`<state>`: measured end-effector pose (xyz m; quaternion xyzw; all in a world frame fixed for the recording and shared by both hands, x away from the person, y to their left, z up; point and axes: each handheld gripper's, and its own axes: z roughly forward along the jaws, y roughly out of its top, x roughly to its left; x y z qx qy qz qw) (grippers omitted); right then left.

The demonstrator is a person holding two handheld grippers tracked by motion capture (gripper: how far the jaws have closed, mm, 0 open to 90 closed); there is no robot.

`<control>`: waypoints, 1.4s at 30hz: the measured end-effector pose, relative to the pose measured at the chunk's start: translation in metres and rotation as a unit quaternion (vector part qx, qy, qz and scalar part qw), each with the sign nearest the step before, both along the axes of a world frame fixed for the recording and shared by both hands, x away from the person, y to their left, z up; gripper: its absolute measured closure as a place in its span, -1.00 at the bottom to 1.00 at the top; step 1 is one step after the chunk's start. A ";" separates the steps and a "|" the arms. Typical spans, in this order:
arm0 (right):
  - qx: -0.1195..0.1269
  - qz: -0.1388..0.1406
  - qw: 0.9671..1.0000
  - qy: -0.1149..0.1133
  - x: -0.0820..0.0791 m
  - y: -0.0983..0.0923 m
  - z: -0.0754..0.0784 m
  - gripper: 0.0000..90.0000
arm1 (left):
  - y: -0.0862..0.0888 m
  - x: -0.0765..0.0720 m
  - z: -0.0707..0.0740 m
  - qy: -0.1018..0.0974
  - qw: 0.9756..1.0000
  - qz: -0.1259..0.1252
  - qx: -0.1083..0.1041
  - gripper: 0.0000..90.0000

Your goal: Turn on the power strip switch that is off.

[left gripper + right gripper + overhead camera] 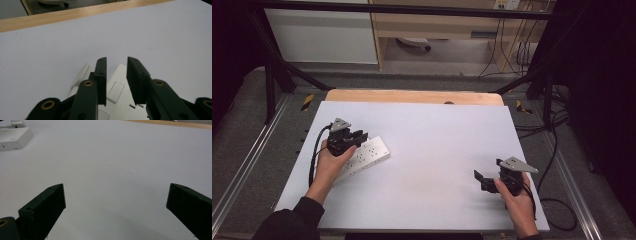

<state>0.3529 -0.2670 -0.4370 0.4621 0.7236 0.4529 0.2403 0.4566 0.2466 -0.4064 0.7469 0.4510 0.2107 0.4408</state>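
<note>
Grasp step in hand: left gripper (357,136) jaws narrowed astride power strip (371,152) at worktop (437,150) left, contact unconfirmed. Right gripper (480,179) jaws wide apart, idle. Next: firm clamp, then lift.

Two black two-jaw hand-held grippers are in use, one in each of the person's two hands: the left gripper (360,135) and the right gripper (478,176). Each gripper carries one grey three-cornered plate on top, making two plates. One white rectangular plastic power strip (368,154) lies directly under the left gripper's jaws and well apart from the right gripper. One white rectangular table sheet (437,140) lies beneath both grippers. One light wooden board edge (412,96) shows beyond both grippers, past the far side of the sheet.
</note>
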 end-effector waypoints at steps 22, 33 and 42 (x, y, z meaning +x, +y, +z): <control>-0.004 0.003 1.000 -0.001 0.000 0.001 0.001 -0.94 | 0.003 0.005 -0.007 0.022 1.000 -0.010 0.005 1.00; -0.003 0.005 1.000 -0.002 -0.001 0.000 0.001 -0.94 | 0.001 0.008 -0.013 0.039 0.999 -0.020 0.017 1.00; 0.000 0.001 1.000 -0.001 0.000 -0.001 0.001 -0.94 | -0.001 0.009 -0.019 0.052 0.998 -0.024 0.035 1.00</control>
